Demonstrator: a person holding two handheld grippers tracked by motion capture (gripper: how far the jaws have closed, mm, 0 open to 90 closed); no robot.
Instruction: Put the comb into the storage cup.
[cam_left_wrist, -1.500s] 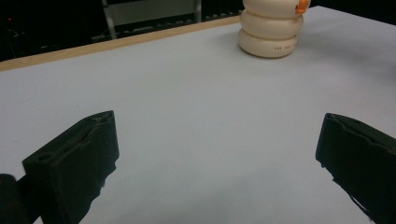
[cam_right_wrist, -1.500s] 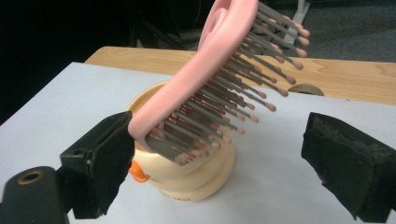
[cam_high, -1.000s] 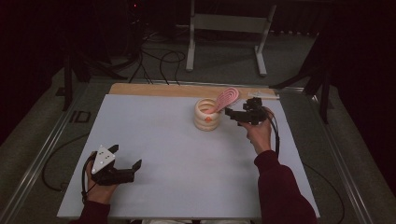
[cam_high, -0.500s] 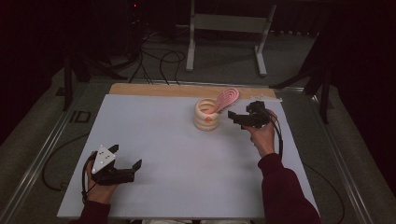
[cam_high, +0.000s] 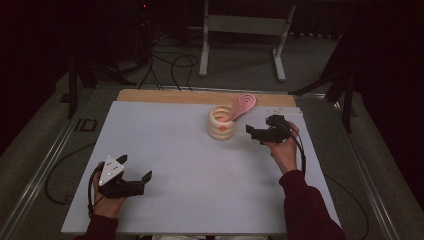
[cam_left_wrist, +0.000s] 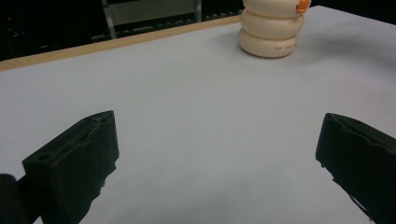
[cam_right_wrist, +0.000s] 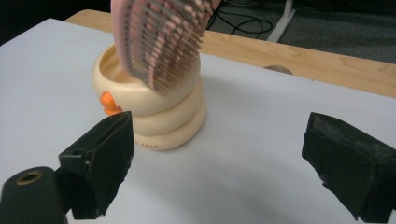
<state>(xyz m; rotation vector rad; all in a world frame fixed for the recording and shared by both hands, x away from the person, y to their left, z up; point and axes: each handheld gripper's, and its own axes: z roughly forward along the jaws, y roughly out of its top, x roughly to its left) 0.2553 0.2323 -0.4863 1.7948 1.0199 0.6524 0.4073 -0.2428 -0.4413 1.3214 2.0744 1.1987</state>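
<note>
A cream ringed holder (cam_high: 221, 126) stands at the far middle of the white table top (cam_high: 190, 165). A pink hairbrush (cam_high: 242, 106) leans out of it, head up and tilted right. My right gripper (cam_high: 254, 133) hovers just right of the holder, open and empty. In the right gripper view the holder (cam_right_wrist: 154, 112) and brush bristles (cam_right_wrist: 161, 39) sit ahead-left of the open right gripper (cam_right_wrist: 219, 158). My left gripper (cam_high: 135, 168) rests open at the near left, far from the holder. In the left gripper view the holder (cam_left_wrist: 273, 32) is far ahead of the open left gripper (cam_left_wrist: 219, 154).
A wooden strip (cam_high: 165, 96) runs along the table's far edge. Behind it stand a metal frame (cam_high: 242, 30) and cables (cam_high: 170, 62) on the floor. An orange mark (cam_right_wrist: 108, 102) shows on the holder's side.
My right gripper has drawn back a little from the holder toward the person. The brush, the holder and the left gripper have stayed put.
</note>
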